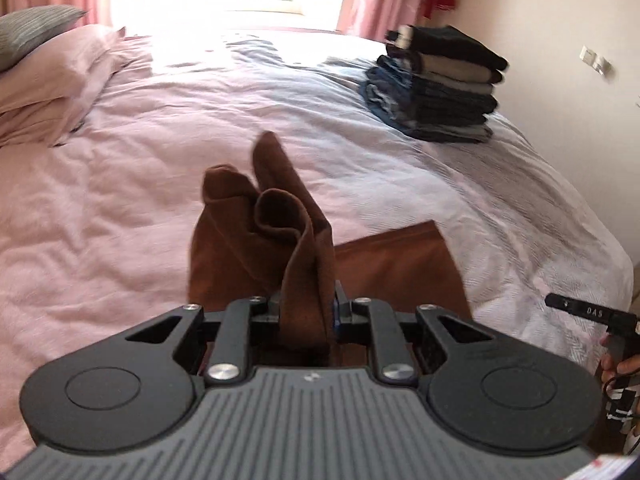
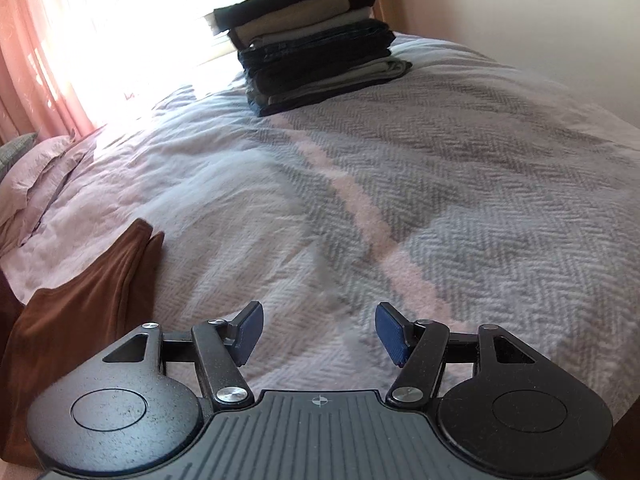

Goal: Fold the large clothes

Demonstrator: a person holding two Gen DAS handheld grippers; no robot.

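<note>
A brown garment [image 1: 256, 232] is bunched up in my left gripper [image 1: 306, 308], which is shut on a thick fold of it; loose folds stick up beyond the jaws. The rest of the cloth [image 1: 400, 268] lies flat on the bed to the right. In the right wrist view the same brown garment [image 2: 80, 308] drapes over the bed's near left edge. My right gripper [image 2: 319, 332] hovers open over the bedspread with nothing between its blue pads [image 2: 250, 330]. The right gripper's body [image 1: 588, 312] shows at the far right of the left wrist view, held by a hand.
A tall stack of folded dark and beige clothes [image 1: 436, 88] [image 2: 312, 40] stands at the bed's far right. Pink pillows [image 1: 52, 80] lie at the far left. The pink and grey herringbone bedspread [image 2: 440, 184] spreads between. A bright window and pink curtains [image 2: 36, 60] stand behind.
</note>
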